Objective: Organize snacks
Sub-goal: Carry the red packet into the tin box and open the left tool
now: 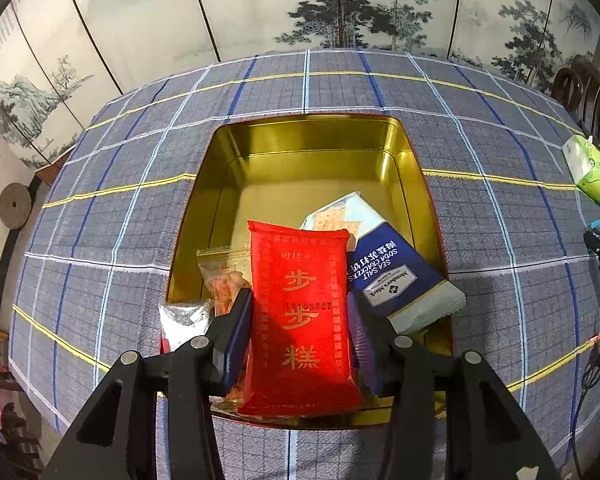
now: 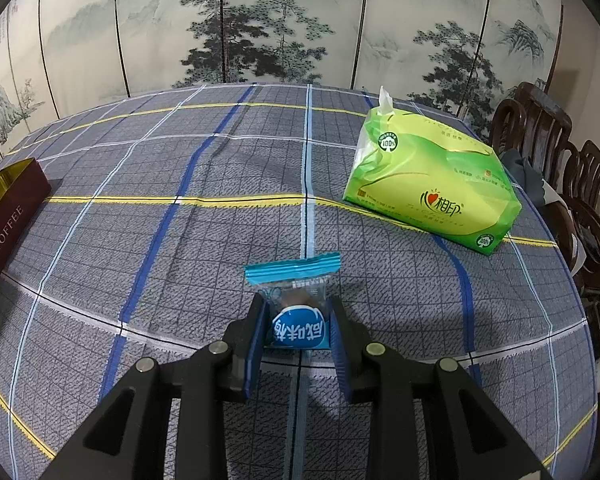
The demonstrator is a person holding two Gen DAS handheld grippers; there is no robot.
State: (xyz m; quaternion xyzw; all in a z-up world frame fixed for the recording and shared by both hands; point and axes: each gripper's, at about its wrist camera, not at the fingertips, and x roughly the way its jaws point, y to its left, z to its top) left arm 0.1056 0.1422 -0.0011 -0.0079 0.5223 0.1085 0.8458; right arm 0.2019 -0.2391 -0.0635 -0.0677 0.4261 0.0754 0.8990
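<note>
Left wrist: tin's (image 1: 312, 136) far half bare

The red packet (image 1: 300, 320) lying in the gold tin (image 1: 300, 152) bears gold characters "步步糕". Beside it in the tin, the blue cracker pack (image 1: 392, 276) reads "SEA SALT SODA CRACKERS" and "Member's Mark". The tin's outer wall (image 2: 4, 216) reads "TOFFEE". The green tissue pack (image 2: 432, 188) shows "心相印" and "100%".
</note>
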